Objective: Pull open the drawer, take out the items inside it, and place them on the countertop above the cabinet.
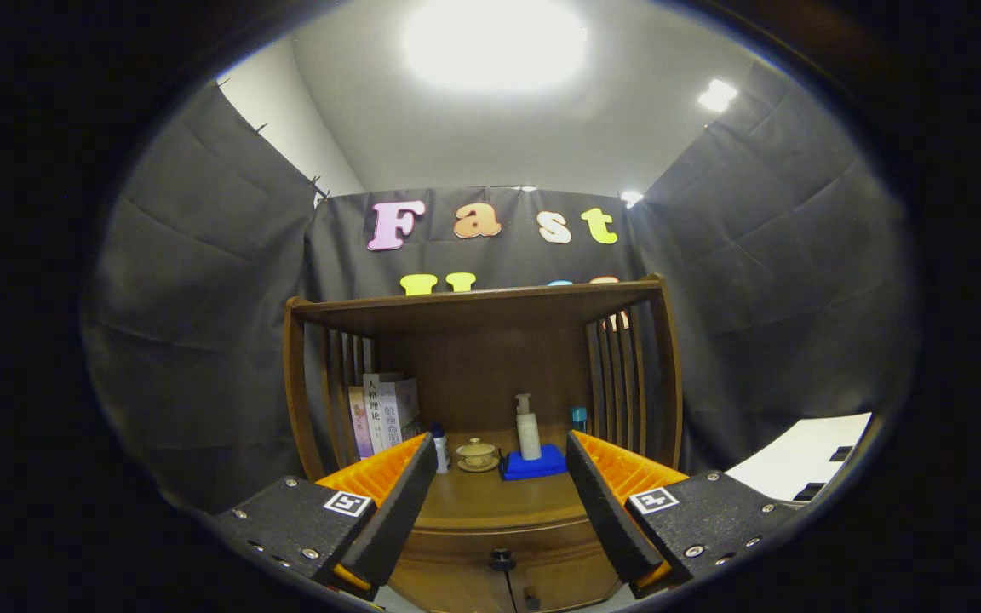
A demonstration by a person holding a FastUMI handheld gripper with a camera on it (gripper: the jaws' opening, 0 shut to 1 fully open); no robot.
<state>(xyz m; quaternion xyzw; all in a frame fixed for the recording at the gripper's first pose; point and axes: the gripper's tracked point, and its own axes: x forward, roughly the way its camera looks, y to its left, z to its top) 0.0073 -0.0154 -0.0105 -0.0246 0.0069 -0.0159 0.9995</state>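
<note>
Tool: the tool (501, 489) is hanging in front of the cabinet with its fingers (392, 511) spread wide, gripping nothing.
Drawer: the drawer (499, 545) is sitting shut just below and between the fingertips, its dark knob (501, 560) facing the tool.
Table: the table (490, 502) above the drawer is showing between the fingers.
On the table: a lidded tea bowl (477, 454) is standing beside a small white bottle (440, 449); a pump bottle (528, 427) is standing upright on a blue block (535, 465).
Back left: books (384, 411) are leaning against the slatted side.
Cabinet: a wooden shelf (473, 302) is spanning the top.
</note>
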